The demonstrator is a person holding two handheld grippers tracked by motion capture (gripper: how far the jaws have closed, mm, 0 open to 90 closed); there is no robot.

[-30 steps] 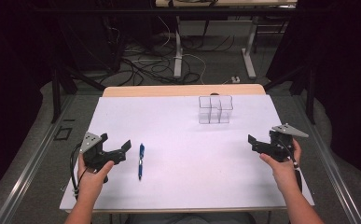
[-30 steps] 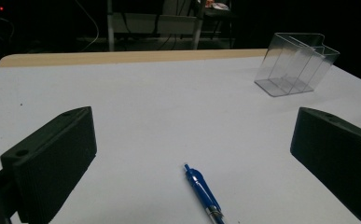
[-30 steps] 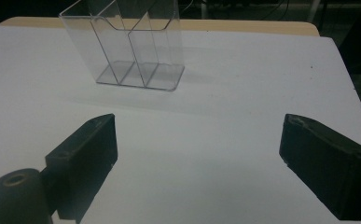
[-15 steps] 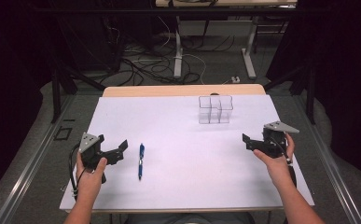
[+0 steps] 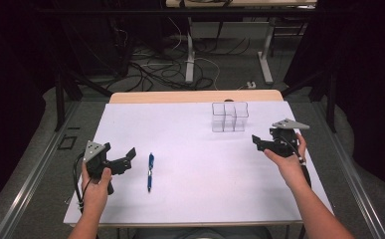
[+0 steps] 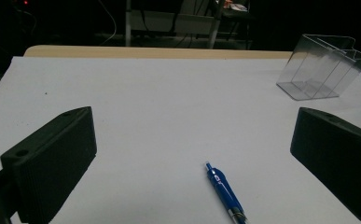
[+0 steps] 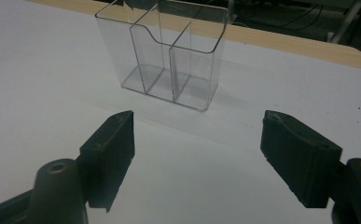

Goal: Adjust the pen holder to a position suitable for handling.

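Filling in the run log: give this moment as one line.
left gripper: open, beside pen | right gripper: open, closing, nothing between, facing clear organizer

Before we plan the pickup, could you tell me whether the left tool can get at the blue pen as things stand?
Probably yes: the left tool stands open beside the blue pen, with bare table between them.

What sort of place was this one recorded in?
Probably a lab or workshop recording station: a white-covered table inside a dark frame, loose cables across the grey floor, and metal-legged desks behind.
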